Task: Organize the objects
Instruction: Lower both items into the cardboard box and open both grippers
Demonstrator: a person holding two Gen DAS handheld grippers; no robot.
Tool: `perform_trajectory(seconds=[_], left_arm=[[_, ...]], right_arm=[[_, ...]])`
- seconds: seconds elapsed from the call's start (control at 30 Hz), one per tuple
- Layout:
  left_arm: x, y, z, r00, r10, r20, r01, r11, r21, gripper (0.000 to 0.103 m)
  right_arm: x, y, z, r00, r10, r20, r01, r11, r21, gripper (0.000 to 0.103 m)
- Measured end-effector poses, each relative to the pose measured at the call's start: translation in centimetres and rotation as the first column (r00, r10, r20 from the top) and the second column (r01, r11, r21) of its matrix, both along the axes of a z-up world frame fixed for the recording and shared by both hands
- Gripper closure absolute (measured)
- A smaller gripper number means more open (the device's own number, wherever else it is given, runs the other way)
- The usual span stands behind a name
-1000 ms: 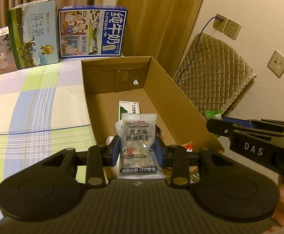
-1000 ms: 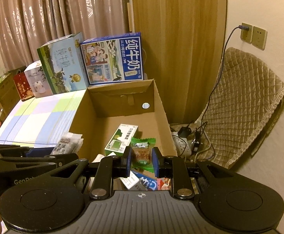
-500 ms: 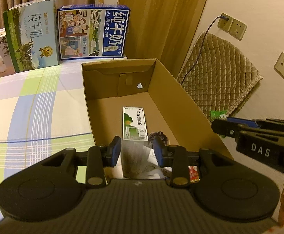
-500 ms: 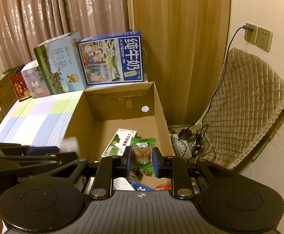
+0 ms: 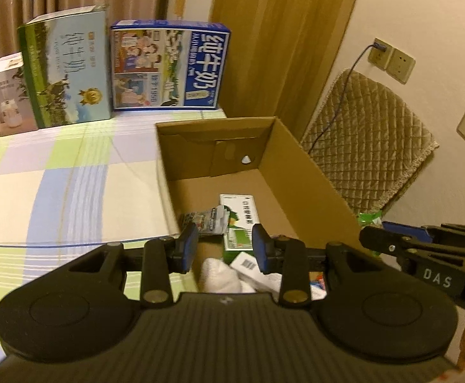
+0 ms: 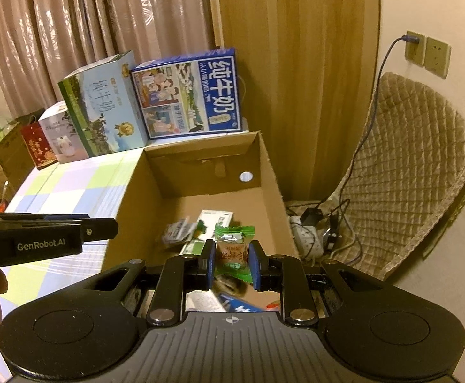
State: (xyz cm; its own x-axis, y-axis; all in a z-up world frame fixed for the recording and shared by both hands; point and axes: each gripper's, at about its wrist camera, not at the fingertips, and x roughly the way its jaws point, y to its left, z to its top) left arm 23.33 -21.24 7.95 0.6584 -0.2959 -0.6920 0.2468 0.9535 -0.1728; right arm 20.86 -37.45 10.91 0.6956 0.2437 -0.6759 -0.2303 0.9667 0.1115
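An open cardboard box [image 5: 312,185] stands beside a checkered tabletop. Inside it a clear snack packet [image 5: 205,220] lies partly on a white-and-green medicine box [image 5: 240,220]. My left gripper [image 5: 223,228] hovers over the box's near end, open, with nothing between its blue pads. The right gripper [image 6: 232,249] is shut on a green snack packet [image 6: 232,239], held above the box's near right part. From the right wrist view the clear packet [image 6: 176,231] and the medicine box [image 6: 215,218] lie below, and the left gripper [image 6: 114,226] reaches in from the left.
Two milk cartons [image 5: 168,67] and smaller boxes [image 5: 5,95] line the far edge of the checkered cloth [image 5: 57,185]. A quilted chair cover [image 6: 408,166] and a power strip with cables [image 6: 309,233] sit right of the box. A white cloth [image 5: 219,274] and other packs lie in its near end.
The clear snack packet left my left gripper and dropped into the box beside the medicine box. The left gripper shifted slightly. The right gripper kept its hold on the green packet.
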Motion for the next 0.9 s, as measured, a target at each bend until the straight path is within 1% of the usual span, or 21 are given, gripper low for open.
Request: perform_trajectory(seconds=[0.2, 0.27, 0.33, 0.37, 0.4, 0.43, 0.47, 0.6, 0.67, 0.7, 0.73, 0.77, 0.83, 0.9], left_arm=[[-0.4, 1.8, -0.4, 0.999, 0.031, -0.007, -0.031, 1.0, -0.002, 0.071], [-0.6, 2.3, -0.6, 0.999, 0.041, -0.008, -0.041, 0.999, -0.003, 0.065], [-0.8, 2.7, -0.8, 0.999, 0.048, -0.01, -0.048, 0.999, -0.002, 0.06], [-0.9, 3.0, -0.9, 0.999, 0.052, -0.014, -0.052, 0.999, -0.002, 0.056], [-1.0, 3.2, -1.1, 0.998, 0.054, -0.017, -0.054, 0.999, -0.004, 0.054], [-1.1, 3.5, -1.2, 0.998, 0.054, -0.02, -0.055, 0.998, -0.005, 0.052], [-1.3, 3.7, -1.3, 0.998, 0.057, -0.022, -0.057, 0.998, -0.005, 0.05], [-2.3, 4.5, -1.6, 0.997, 0.069, -0.018, -0.069, 0.998, 0.002, 0.038], [-3.1, 4.7, -1.6, 0.997, 0.073, -0.015, -0.073, 0.997, 0.002, 0.025], [-3.5, 4.8, -1.5, 0.997, 0.073, -0.01, -0.073, 0.997, 0.004, 0.022], [-4.0, 4.8, -1.5, 0.997, 0.074, -0.005, -0.074, 0.997, 0.008, 0.016], [-4.5, 4.9, -1.4, 0.997, 0.074, -0.001, -0.074, 0.997, 0.011, 0.009], [-5.6, 4.9, -1.3, 0.997, 0.07, 0.014, -0.07, 0.997, 0.022, 0.002], [-6.8, 5.0, -1.1, 0.998, 0.064, 0.024, -0.065, 0.997, 0.032, 0.001]], right_arm=[[0.3, 0.6, 0.2, 1.0, 0.005, 0.001, -0.005, 1.0, 0.019, 0.084], [0.6, 0.6, 0.3, 1.0, 0.0, 0.006, 0.0, 0.999, 0.036, 0.084], [1.1, 0.3, 0.2, 1.0, -0.004, 0.012, 0.003, 0.997, 0.073, 0.083], [1.4, 0.2, 0.2, 1.0, -0.007, 0.009, 0.007, 0.996, 0.093, 0.075], [1.6, -0.1, 0.1, 1.0, -0.017, 0.006, 0.016, 0.994, 0.111, 0.056], [1.7, -0.4, 0.1, 0.999, -0.031, 0.007, 0.03, 0.992, 0.126, 0.047], [1.6, -0.6, 0.1, 0.999, -0.042, 0.013, 0.04, 0.99, 0.135, 0.042], [0.7, -1.2, 0.3, 0.999, -0.052, 0.012, 0.05, 0.989, 0.142, 0.042], [-0.1, -1.5, 0.4, 0.999, -0.051, 0.013, 0.049, 0.989, 0.14, 0.042], [-0.5, -1.6, 0.5, 0.998, -0.054, 0.015, 0.051, 0.989, 0.14, 0.041], [-1.0, -1.8, 0.6, 0.998, -0.056, 0.016, 0.053, 0.989, 0.14, 0.041], [-1.5, -1.9, 0.7, 0.998, -0.058, 0.016, 0.055, 0.988, 0.141, 0.039], [-2.6, -2.0, 0.9, 0.998, -0.068, 0.012, 0.065, 0.988, 0.14, 0.034], [-3.8, -2.1, 1.2, 0.997, -0.071, 0.012, 0.069, 0.989, 0.134, 0.026]])
